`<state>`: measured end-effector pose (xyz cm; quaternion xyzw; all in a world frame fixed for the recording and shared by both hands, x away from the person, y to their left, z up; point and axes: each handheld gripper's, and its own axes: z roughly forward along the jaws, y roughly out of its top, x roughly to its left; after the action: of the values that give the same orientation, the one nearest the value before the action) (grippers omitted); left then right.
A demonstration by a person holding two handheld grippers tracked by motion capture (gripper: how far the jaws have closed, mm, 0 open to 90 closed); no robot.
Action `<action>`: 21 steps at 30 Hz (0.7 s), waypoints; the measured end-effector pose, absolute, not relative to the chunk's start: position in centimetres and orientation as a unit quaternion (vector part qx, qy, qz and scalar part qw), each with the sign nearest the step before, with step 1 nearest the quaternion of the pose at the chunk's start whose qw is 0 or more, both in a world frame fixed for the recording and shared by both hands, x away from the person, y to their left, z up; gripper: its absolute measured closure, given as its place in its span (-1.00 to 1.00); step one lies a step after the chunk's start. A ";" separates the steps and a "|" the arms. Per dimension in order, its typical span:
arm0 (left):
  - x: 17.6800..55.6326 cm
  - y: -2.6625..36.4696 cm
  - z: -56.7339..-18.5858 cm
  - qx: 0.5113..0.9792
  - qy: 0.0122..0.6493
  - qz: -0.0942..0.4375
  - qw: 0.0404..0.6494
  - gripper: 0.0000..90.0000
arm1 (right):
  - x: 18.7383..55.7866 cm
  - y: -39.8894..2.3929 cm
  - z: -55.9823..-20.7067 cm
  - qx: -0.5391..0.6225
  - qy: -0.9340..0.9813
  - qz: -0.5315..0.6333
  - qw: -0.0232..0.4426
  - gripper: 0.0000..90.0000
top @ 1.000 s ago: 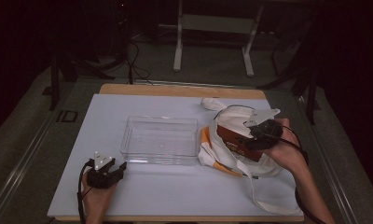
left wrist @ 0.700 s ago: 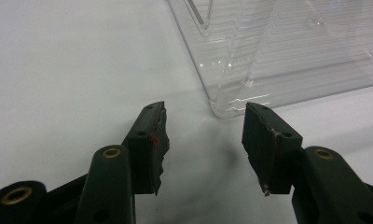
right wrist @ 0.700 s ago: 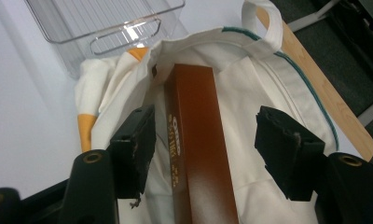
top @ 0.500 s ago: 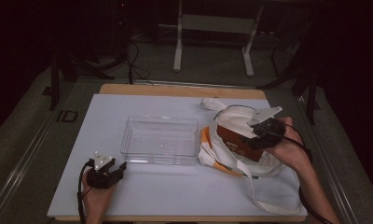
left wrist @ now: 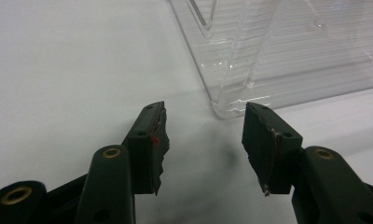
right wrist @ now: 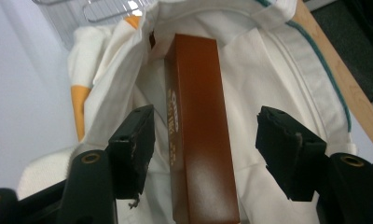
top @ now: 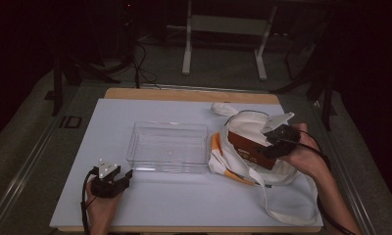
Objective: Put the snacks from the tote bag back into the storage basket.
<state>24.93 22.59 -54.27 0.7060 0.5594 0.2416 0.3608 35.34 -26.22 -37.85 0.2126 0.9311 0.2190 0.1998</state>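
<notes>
Right now my right gripper (top: 262, 149) hangs over the brown box (right wrist: 201, 135), which lies half inside the white cloth bag (top: 253, 125) at the right of the table (top: 184, 200). Its jaws have just been opening — the box sits between them, but the pads stand clear of its sides. My left gripper (left wrist: 203, 140) rests near the clear plastic tray (top: 168, 146), jaws apart and holding nothing — one tray corner just ahead.

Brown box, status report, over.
Right gripper fingers just opened, straddling brown box, no grip. Box lies in white tote bag. Left gripper open, idle beside clear bin.
</notes>
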 end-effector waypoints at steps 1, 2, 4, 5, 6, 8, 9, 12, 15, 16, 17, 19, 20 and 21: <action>24.9 22.6 -54.3 0.706 0.559 0.242 0.361 0.11 | 35.4 -26.3 -37.9 0.214 0.932 0.218 0.198 -0.17; 24.9 22.6 -54.3 0.706 0.559 0.242 0.361 0.11 | 35.5 -26.4 -38.0 0.214 0.933 0.214 0.197 -0.18; 24.9 22.6 -54.3 0.706 0.560 0.242 0.361 0.11 | 35.6 -26.6 -38.1 0.216 0.933 0.211 0.194 -0.18; 24.9 22.6 -54.3 0.706 0.560 0.241 0.361 0.11 | 35.7 -26.7 -38.2 0.218 0.934 0.209 0.193 -0.18; 24.9 22.6 -54.3 0.706 0.560 0.241 0.361 0.11 | 35.7 -26.8 -38.3 0.219 0.934 0.208 0.192 -0.18; 24.9 22.6 -54.3 0.706 0.560 0.241 0.361 0.11 | 35.9 -26.9 -38.4 0.221 0.935 0.205 0.186 -0.18; 24.9 22.6 -54.3 0.706 0.560 0.241 0.361 0.11 | 36.0 -27.0 -38.5 0.221 0.935 0.206 0.183 -0.19; 24.9 22.6 -54.3 0.705 0.560 0.241 0.361 0.11 | 36.3 -27.1 -38.9 0.225 0.937 0.200 0.176 -0.20; 24.9 22.6 -54.3 0.705 0.561 0.240 0.361 0.11 | 36.6 -27.3 -39.2 0.228 0.938 0.195 0.171 -0.21; 24.9 22.6 -54.3 0.706 0.560 0.240 0.361 0.11 | 36.7 -27.3 -39.2 0.228 0.939 0.195 0.169 -0.21; 24.9 22.6 -54.3 0.706 0.560 0.240 0.361 0.11 | 36.8 -27.4 -39.3 0.229 0.939 0.196 0.167 -0.21; 24.9 22.6 -54.3 0.706 0.559 0.240 0.361 0.11 | 36.8 -27.4 -39.4 0.228 0.940 0.195 0.165 -0.21; 25.0 22.6 -54.3 0.707 0.559 0.240 0.361 0.11 | 36.9 -27.4 -39.5 0.227 0.940 0.194 0.163 -0.21; 25.0 22.6 -54.3 0.707 0.559 0.240 0.361 0.11 | 36.9 -27.4 -39.5 0.227 0.940 0.194 0.163 -0.21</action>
<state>24.95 22.59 -54.28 0.7066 0.5594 0.2399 0.3610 36.88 -27.41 -39.53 0.2271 0.9404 0.1939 0.1627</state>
